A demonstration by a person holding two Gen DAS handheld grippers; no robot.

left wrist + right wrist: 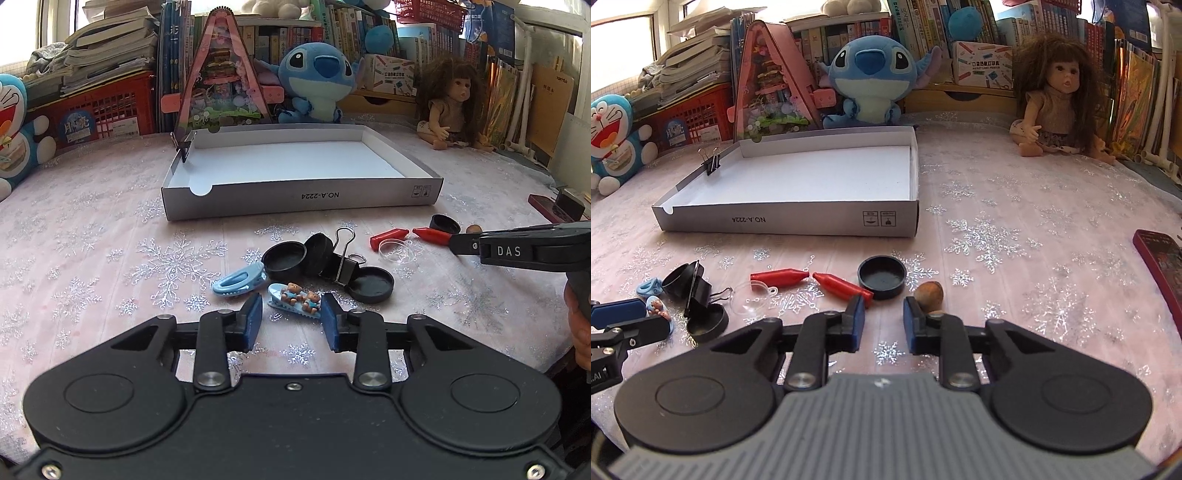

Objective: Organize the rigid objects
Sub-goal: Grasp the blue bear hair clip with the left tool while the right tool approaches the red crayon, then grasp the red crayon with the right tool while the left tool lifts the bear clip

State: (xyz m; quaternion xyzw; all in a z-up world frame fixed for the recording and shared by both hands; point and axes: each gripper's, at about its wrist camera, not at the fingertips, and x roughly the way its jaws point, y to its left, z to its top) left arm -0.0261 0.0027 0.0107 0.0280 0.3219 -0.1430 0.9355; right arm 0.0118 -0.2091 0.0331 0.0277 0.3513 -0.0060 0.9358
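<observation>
My left gripper [292,319] is shut on a light-blue hair clip with two small bears [295,300], which lies on the cloth. Just beyond it lie a plain blue hair clip [238,280], a black binder clip [341,264] and black caps [284,258]. My right gripper [884,319] hovers low with a narrow gap and bare cloth between its pads. One red crayon-shaped piece [842,286] ends at its left fingertip. A black cap [882,282] sits just ahead, and a brown nut [929,295] lies beside the right finger. The white shallow box [794,223] stands behind.
A binder clip [710,162] grips the box's left wall. A second red piece [779,277] and a clear plastic ring [753,299] lie to the left. Plush toys, a doll [1049,107] and books line the back. A dark red flat object [1161,269] lies at the right.
</observation>
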